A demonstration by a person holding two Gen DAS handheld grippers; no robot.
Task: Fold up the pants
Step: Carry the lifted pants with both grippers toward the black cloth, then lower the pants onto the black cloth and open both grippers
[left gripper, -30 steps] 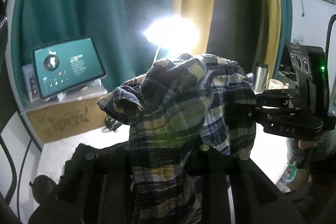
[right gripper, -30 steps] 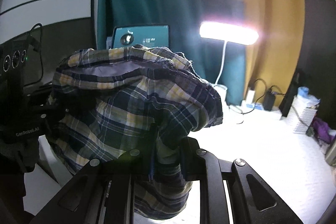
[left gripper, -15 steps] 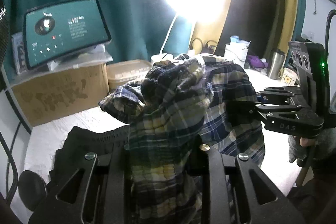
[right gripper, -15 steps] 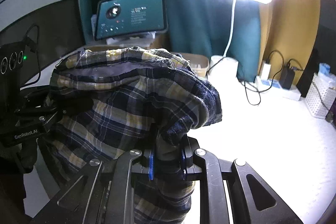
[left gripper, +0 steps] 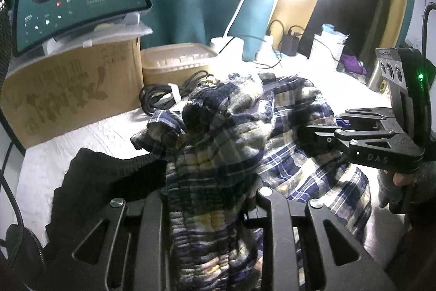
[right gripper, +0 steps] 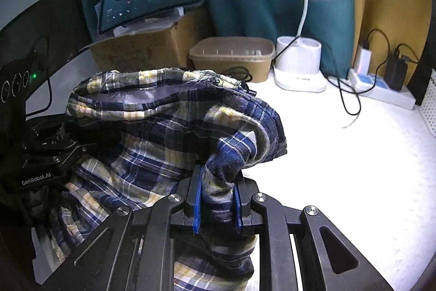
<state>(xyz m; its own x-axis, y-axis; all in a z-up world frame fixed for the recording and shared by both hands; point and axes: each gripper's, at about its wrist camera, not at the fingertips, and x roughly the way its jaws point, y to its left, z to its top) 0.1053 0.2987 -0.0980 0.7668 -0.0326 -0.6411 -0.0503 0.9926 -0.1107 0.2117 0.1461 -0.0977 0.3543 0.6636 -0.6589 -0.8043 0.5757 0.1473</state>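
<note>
Both tools descend since a second ago, pitching toward white counter [right gripper: 340, 168]. Left tool [left gripper: 209, 206] and right tool [right gripper: 216, 198] each clamp bunched plaid pants [right gripper: 163, 132], hanging between them, right tool at 3 o'clock. Next likely: lay-down for folding.

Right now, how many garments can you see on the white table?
2. The blue-and-yellow plaid pants hang bunched between both grippers above the table's middle; a black elastic-waisted garment lies at the left wrist view's lower left. More may lie beneath them.
</note>
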